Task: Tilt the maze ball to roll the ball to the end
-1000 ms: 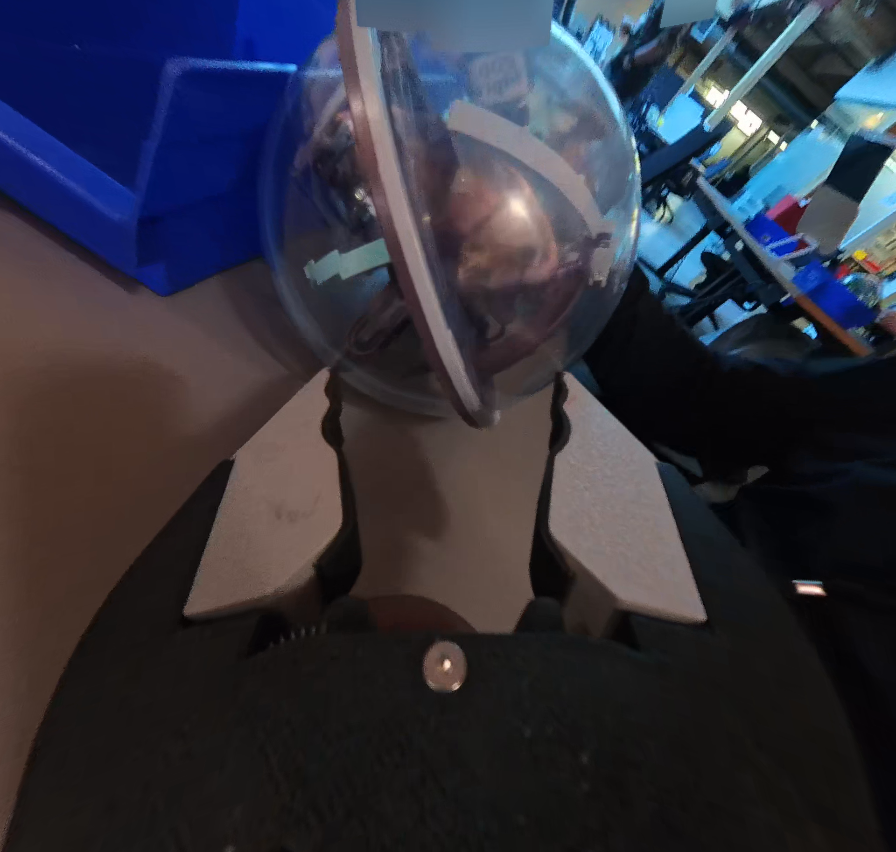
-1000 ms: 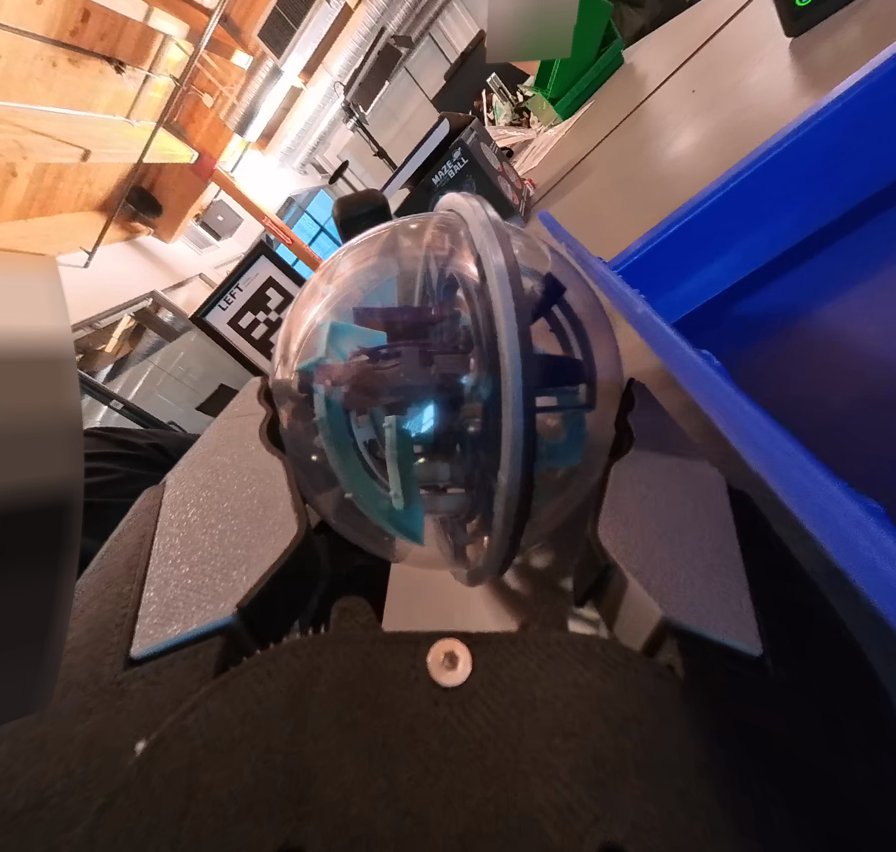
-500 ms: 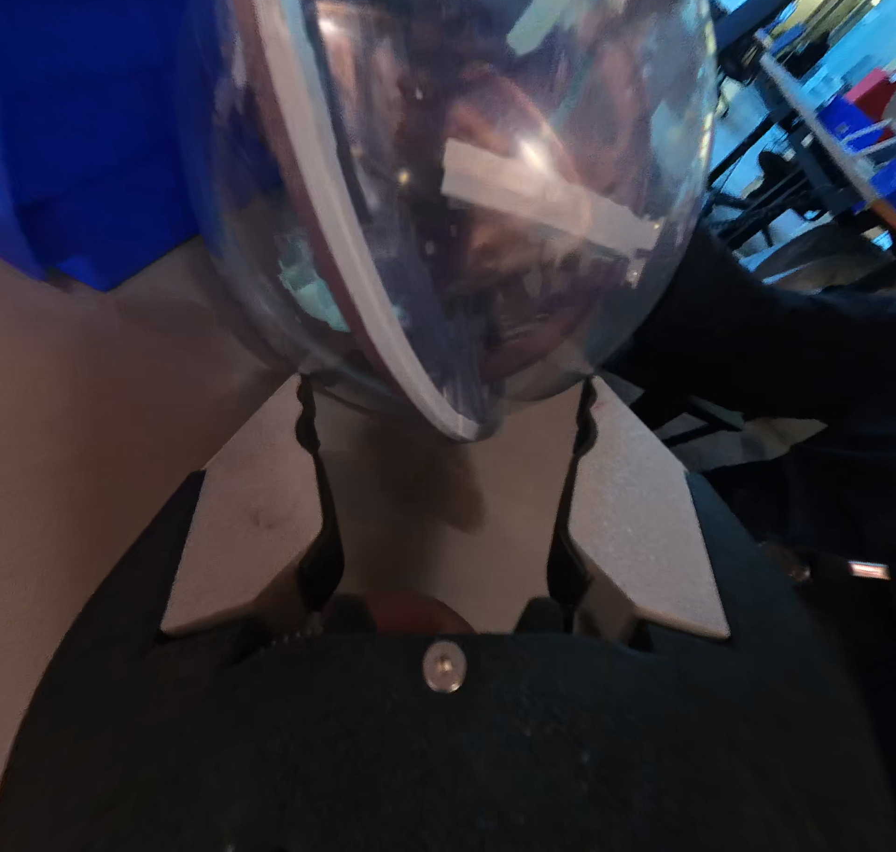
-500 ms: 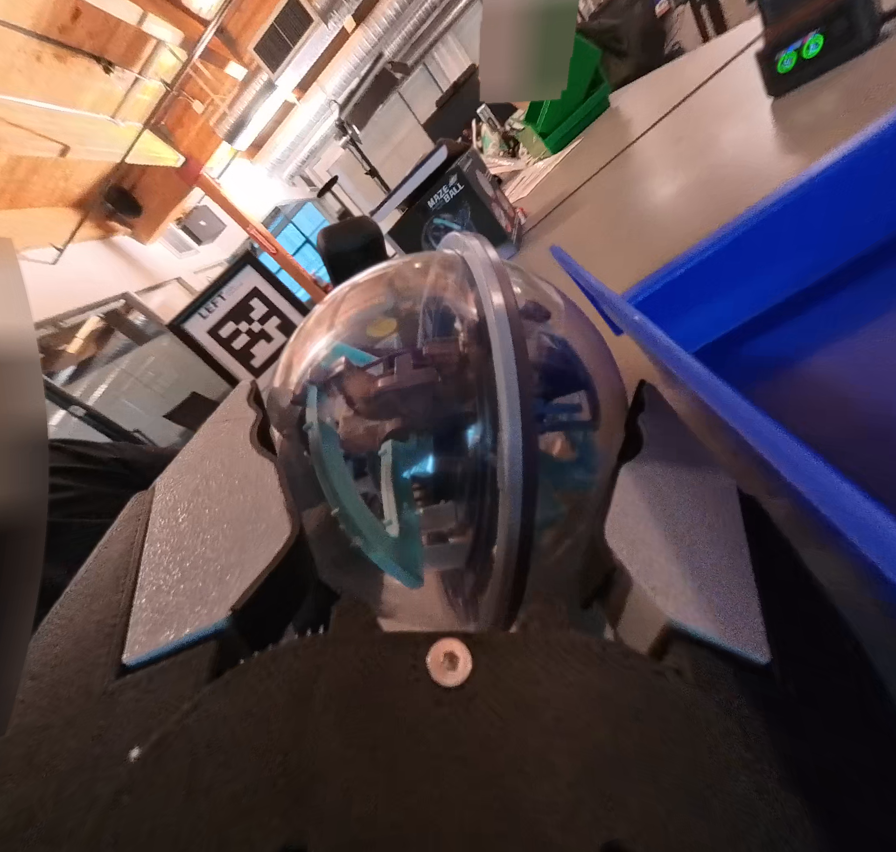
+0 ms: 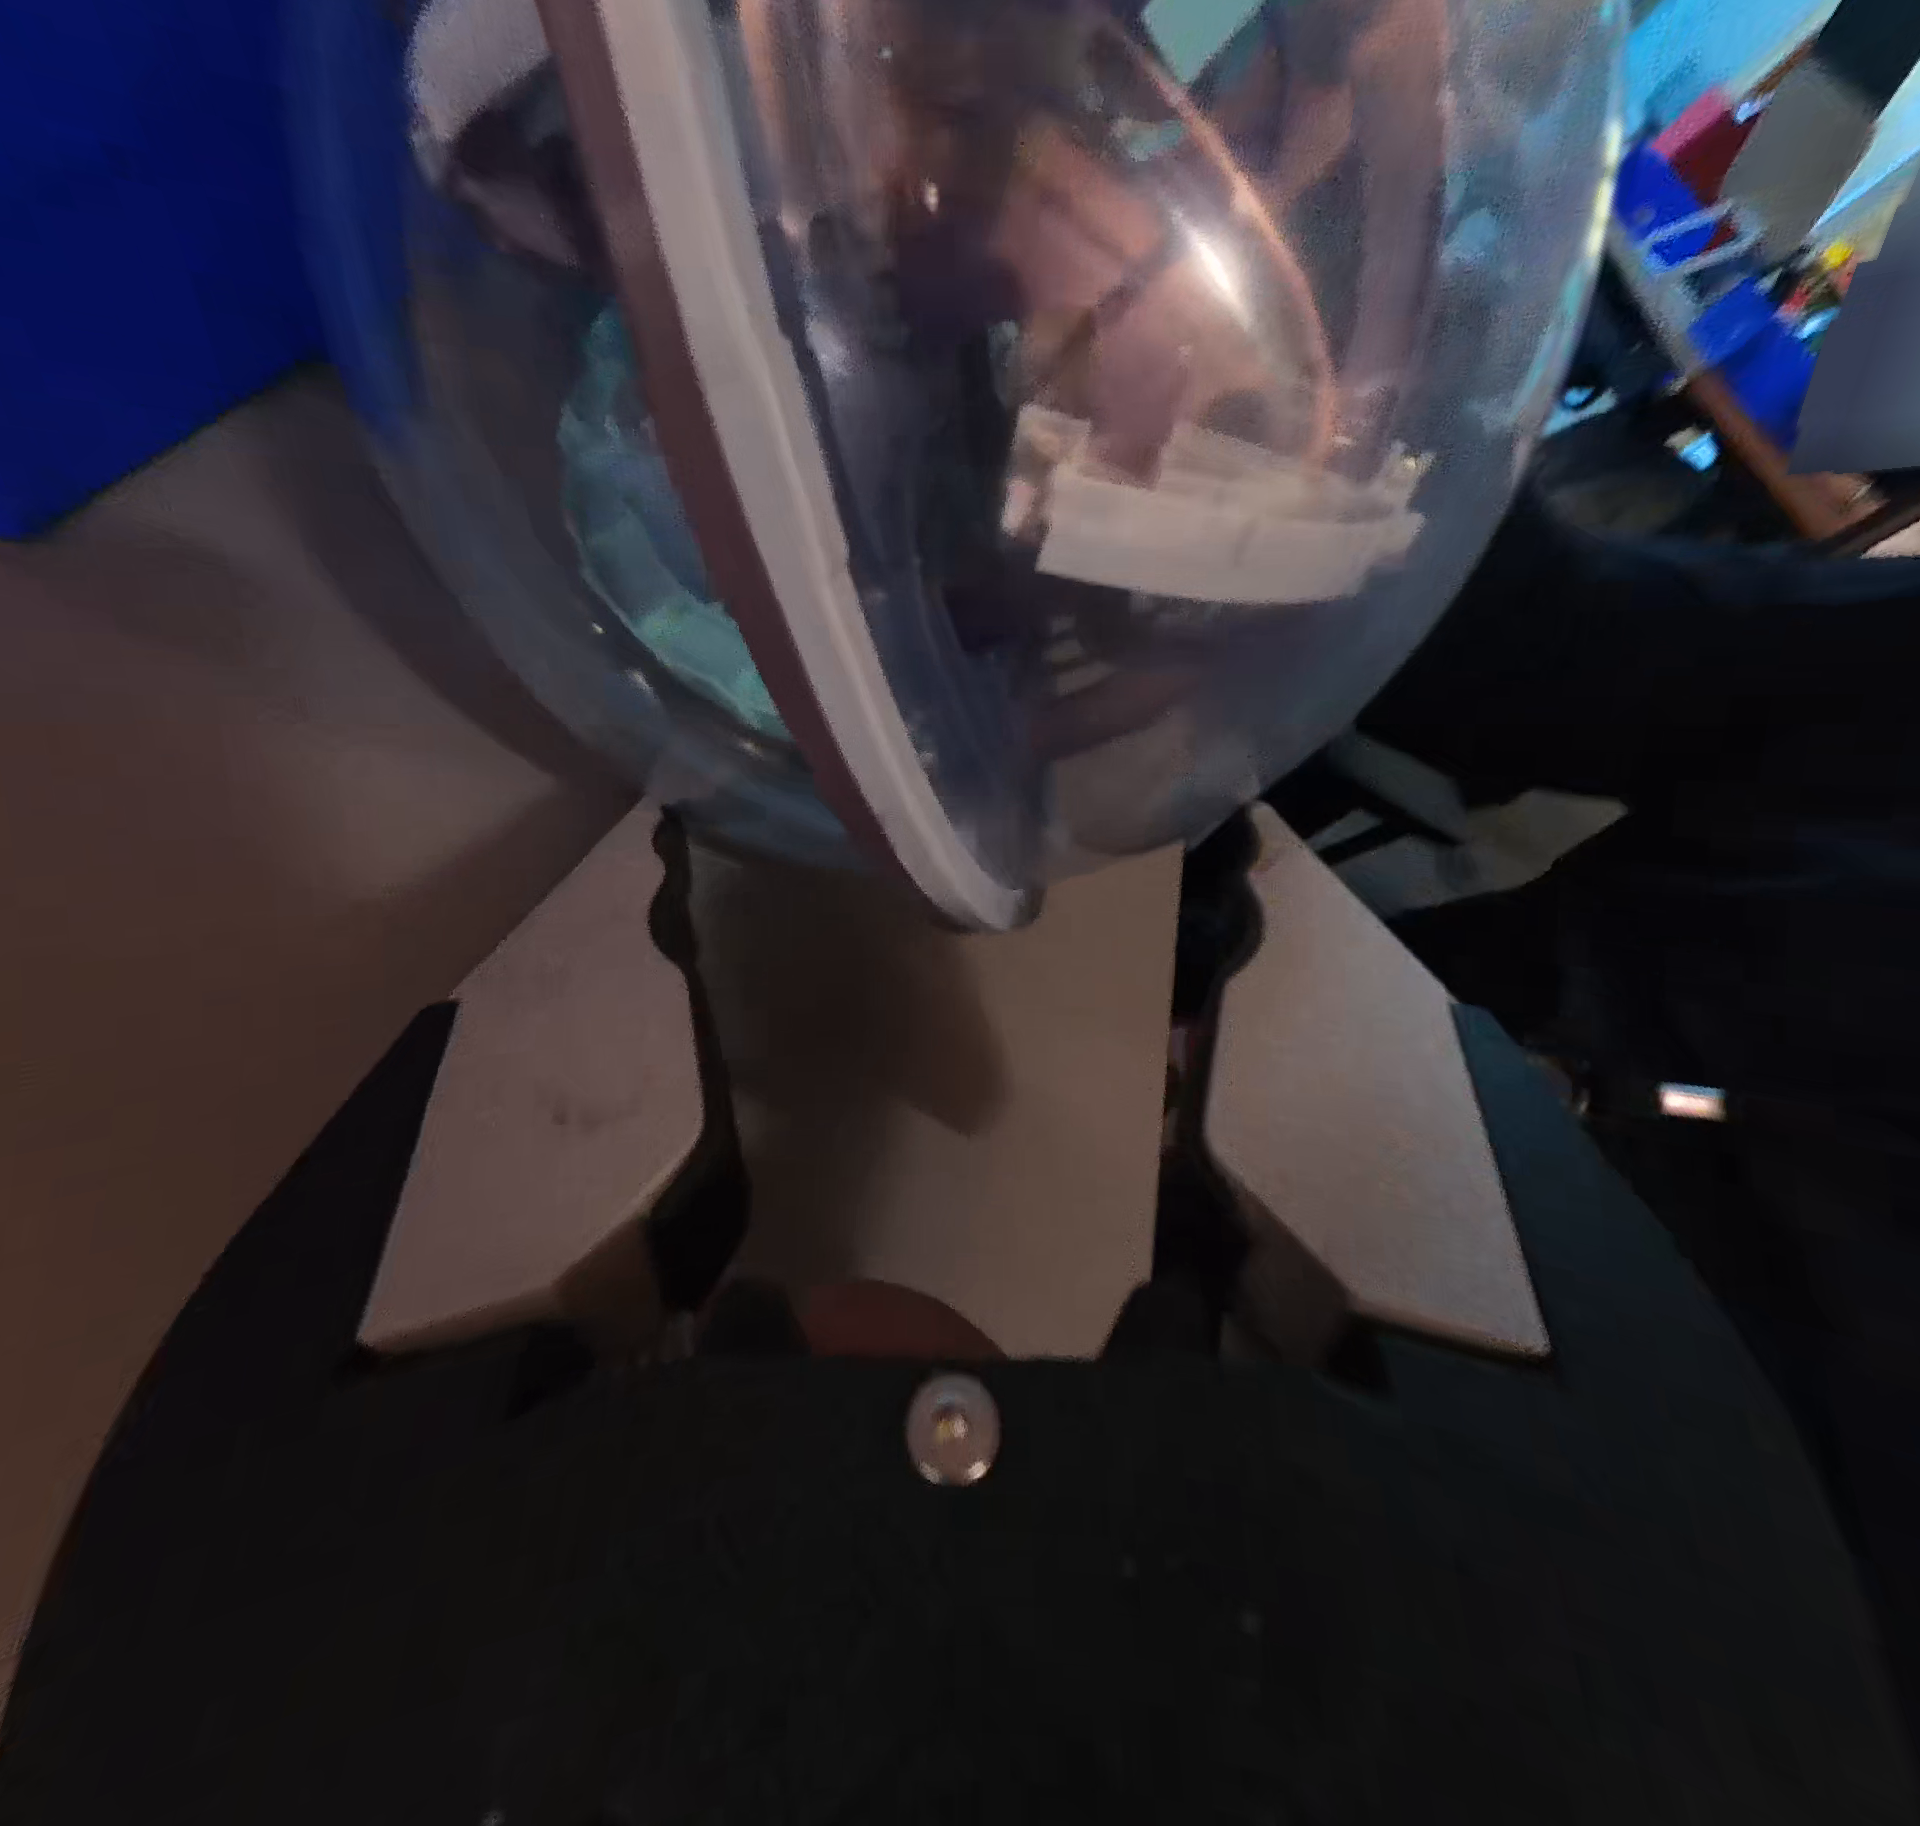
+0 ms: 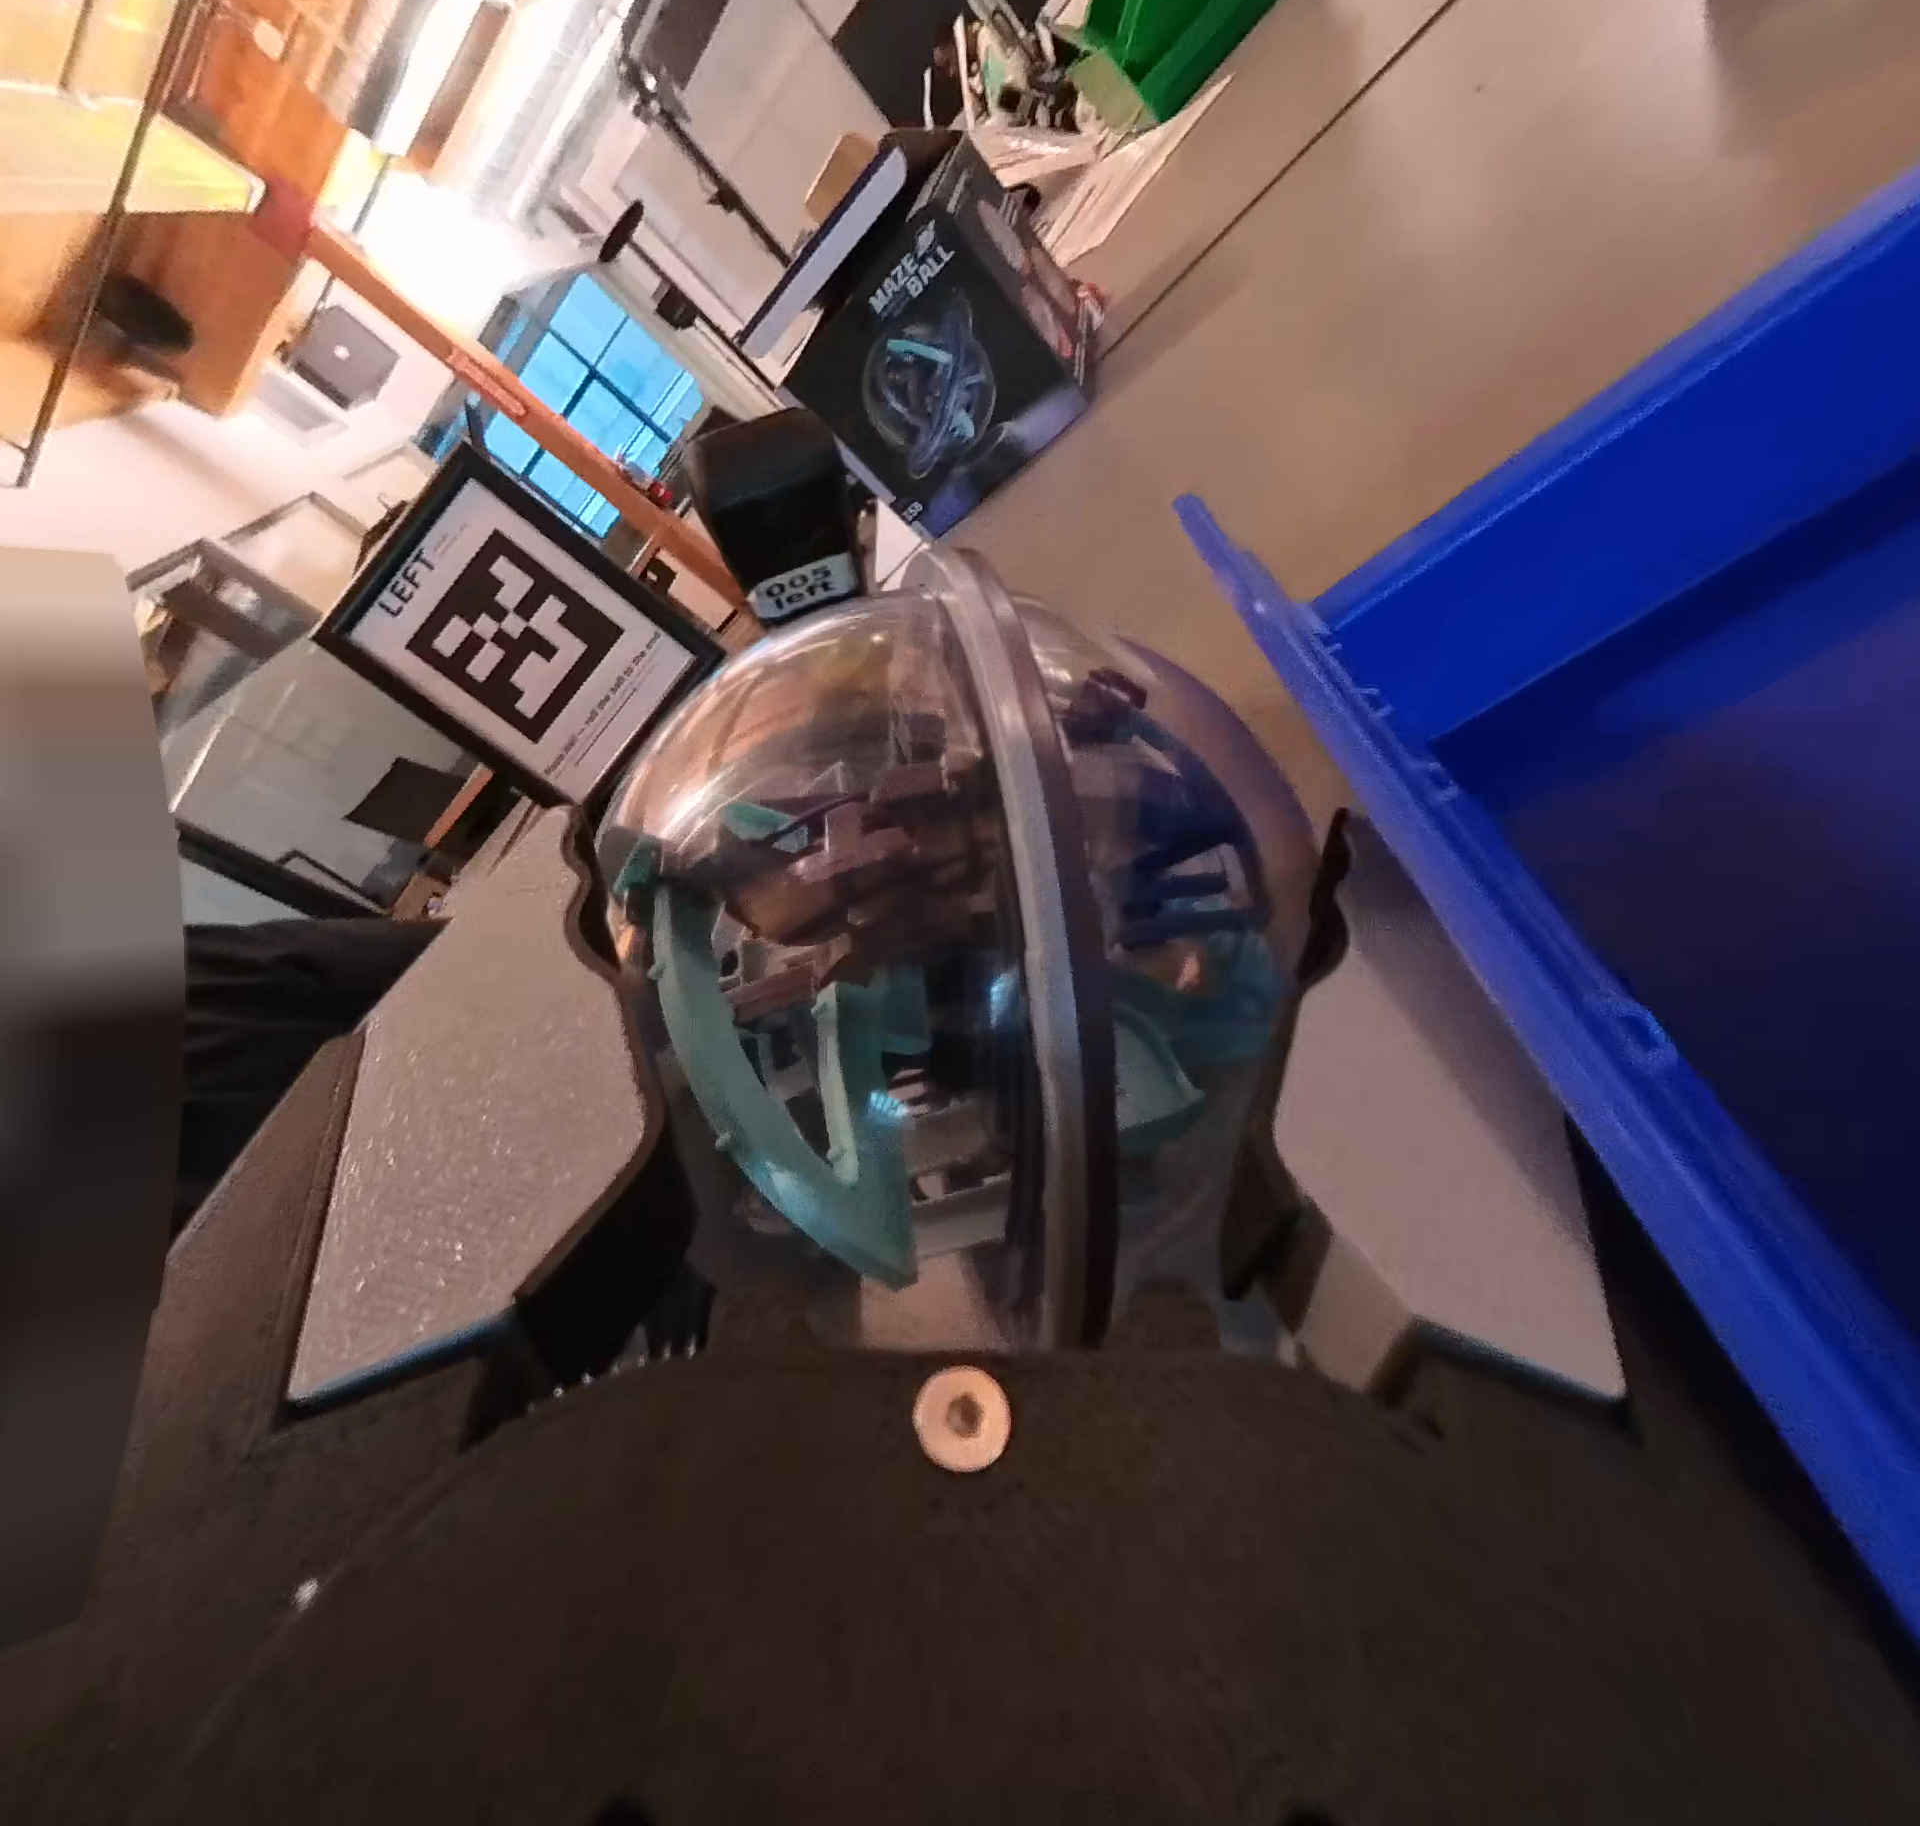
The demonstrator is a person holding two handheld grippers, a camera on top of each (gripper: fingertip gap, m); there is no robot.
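The clear maze ball [image 6: 956, 955] is gripped between the pads of the right gripper [image 6: 961, 903], whose jaws are spread wide around its middle, with the blue bin [image 6: 1621, 737] at 3 o'clock on the desk [image 6: 1403, 249] and a black box [image 6: 935, 353] at 12 o'clock. In the left wrist view the maze ball [image 5: 1039, 374] fills the 12 o'clock area just ahead of the left gripper [image 5: 956, 841], whose jaws are held wide and are not closed on it.

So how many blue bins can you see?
1: a big blue bin on the table, right beside the clear maze ball. Others could be hidden out of view.
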